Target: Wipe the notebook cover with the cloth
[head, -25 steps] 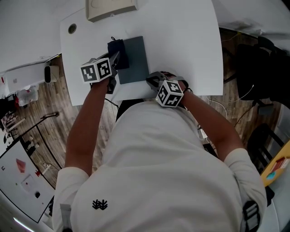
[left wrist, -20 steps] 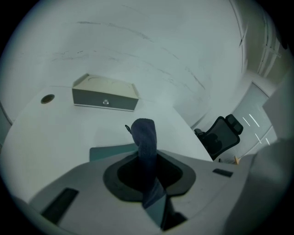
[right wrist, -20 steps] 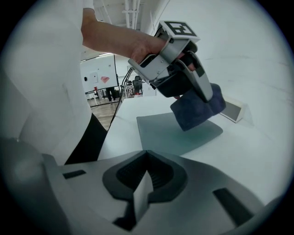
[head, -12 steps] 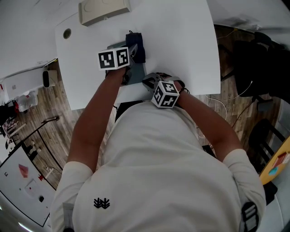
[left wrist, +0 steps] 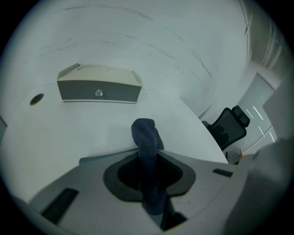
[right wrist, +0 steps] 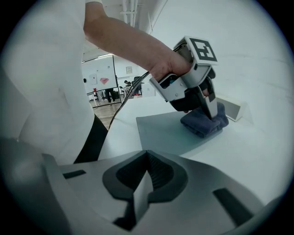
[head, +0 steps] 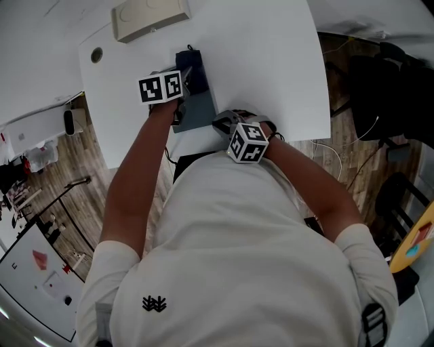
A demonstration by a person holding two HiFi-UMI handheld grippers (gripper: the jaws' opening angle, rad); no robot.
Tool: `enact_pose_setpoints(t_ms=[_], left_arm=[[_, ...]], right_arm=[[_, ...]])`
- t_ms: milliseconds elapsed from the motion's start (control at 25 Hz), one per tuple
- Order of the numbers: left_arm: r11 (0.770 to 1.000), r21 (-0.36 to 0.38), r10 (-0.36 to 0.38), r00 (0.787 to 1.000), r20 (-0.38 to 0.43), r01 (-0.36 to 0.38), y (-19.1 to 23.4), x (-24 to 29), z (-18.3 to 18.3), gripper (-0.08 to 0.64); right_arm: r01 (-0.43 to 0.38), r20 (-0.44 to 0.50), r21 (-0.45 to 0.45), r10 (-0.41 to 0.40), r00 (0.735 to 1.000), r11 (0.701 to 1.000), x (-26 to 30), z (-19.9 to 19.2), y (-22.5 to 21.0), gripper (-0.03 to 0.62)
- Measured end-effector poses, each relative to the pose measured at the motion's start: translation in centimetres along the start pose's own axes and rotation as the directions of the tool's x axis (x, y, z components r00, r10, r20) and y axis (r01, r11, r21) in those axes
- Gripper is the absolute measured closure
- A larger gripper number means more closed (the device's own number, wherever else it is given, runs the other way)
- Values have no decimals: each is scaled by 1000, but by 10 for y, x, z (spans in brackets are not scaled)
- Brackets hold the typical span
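White table point(head: 271, 68), one, rounded on the near side. It carries everything listed below.

Notebook point(head: 201, 108): one, grey-blue cover, lying flat near the table's front edge. Its long axis runs away from the person.

Box point(head: 150, 17): one, beige, at the far end of the table, well apart from the notebook. Not part of the wipe.

Grippers: two.
- Left gripper point(head: 187, 76) is over the notebook's far end, jaws clamped on the cloth. It is the nearer one to the work.
- Right gripper point(head: 226, 123) is low at the notebook's near edge, jaws closed together with nothing between them. Contact with the cover cannot be confirmed; it looks placed to steady the notebook.

Cloth point(head: 194, 78): one, dark blue, folded into a thick pad. In the right gripper view it rests on the cover at the far corner, under the left gripper's fingers point(right wrist: 212, 108).

Hole point(head: 97, 55) in the tabletop: one, small, far left, clear of the work.

Key relation: the bare cover lies from the cloth back toward the person, between the two grippers. Judgement: the next stroke should run along the long axis, toward the right gripper, with pressure kept downward so the notebook does not slide.
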State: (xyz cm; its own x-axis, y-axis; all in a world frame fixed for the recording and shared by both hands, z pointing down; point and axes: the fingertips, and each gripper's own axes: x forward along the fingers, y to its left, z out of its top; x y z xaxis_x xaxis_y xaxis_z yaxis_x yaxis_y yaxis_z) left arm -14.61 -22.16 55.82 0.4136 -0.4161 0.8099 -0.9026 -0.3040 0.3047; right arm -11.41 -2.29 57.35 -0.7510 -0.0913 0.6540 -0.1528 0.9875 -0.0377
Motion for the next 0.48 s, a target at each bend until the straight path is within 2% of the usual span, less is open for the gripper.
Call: enact_pose_setpoints(t_ms=[480], left_arm=[[998, -12, 69, 998, 2, -69, 49, -25, -12, 491]], right_arm=[[5, 3, 7, -5, 1000, 1000, -3, -2, 0, 584]])
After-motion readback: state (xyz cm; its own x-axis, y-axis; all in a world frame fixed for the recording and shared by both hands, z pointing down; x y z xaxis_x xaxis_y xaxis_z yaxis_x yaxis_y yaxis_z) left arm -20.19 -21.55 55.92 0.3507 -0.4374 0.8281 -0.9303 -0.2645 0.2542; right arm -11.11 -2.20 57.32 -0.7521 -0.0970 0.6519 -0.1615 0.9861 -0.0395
